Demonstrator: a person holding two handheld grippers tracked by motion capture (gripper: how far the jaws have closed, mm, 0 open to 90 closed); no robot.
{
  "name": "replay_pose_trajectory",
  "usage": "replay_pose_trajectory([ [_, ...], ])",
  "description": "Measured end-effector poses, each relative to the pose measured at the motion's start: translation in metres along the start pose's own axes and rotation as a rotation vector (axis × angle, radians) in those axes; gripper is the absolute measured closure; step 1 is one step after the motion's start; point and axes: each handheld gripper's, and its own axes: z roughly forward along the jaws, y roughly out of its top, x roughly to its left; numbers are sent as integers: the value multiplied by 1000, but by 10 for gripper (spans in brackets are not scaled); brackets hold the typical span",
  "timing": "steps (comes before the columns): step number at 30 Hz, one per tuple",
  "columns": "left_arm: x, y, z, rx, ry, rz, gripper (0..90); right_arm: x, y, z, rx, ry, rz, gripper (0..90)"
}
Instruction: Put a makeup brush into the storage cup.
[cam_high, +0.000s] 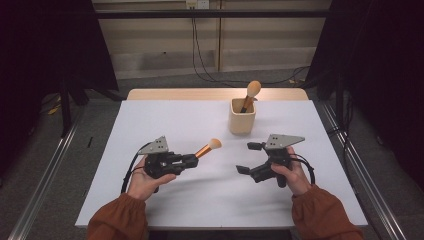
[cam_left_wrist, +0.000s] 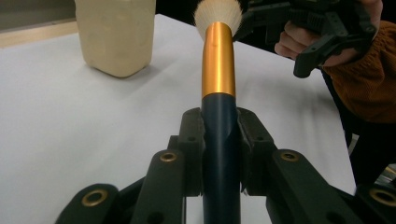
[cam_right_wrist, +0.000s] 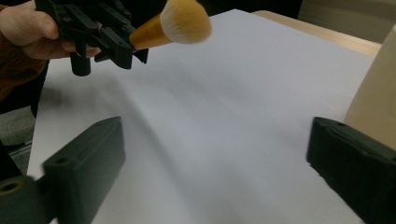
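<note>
My left gripper (cam_high: 189, 160) is shut on the dark handle of a makeup brush (cam_high: 207, 148) with an orange ferrule and pale bristles, held above the table and pointing toward the cup. In the left gripper view the jaws (cam_left_wrist: 219, 128) clamp the brush (cam_left_wrist: 218, 60) on both sides. My right gripper (cam_high: 248, 158) hovers to the right, open, with nothing between its jaws. In its own view the right gripper (cam_right_wrist: 219, 163) has its jaws spread wide over bare table, and the brush (cam_right_wrist: 177, 23) hangs ahead of it. A beige cup (cam_high: 242, 119) holds a second brush (cam_high: 251, 94).
The white tabletop (cam_high: 165, 120) ends in a wooden strip (cam_high: 150, 94) at the far edge. The cup (cam_left_wrist: 116, 35) stands ahead and left of the held brush, and close on the right (cam_right_wrist: 378, 98) of my right gripper. Black curtains and cables lie beyond the table.
</note>
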Motion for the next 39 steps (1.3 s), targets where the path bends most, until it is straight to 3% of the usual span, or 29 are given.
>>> replay_pose_trajectory([
  [9,-4,5,-3,-49,-9,-8,744,2,3,-1,-66,-2,35,130],
  [12,-5,7,-2,-63,-14,-1,745,3,5,-1,-74,27,56,129],
  [14,-7,8,0,-72,-20,6,744,4,7,-1,-69,35,37,105],
  [16,-8,10,0,-81,-33,7,744,5,8,0,-113,39,4,91],
  [22,-11,14,3,-103,-49,16,744,7,10,2,-191,62,-10,66],
  [29,-14,20,10,-130,-71,26,744,7,15,4,-237,120,20,34],
  [39,-18,24,19,-134,-84,44,744,11,28,13,-257,156,27,35],
])
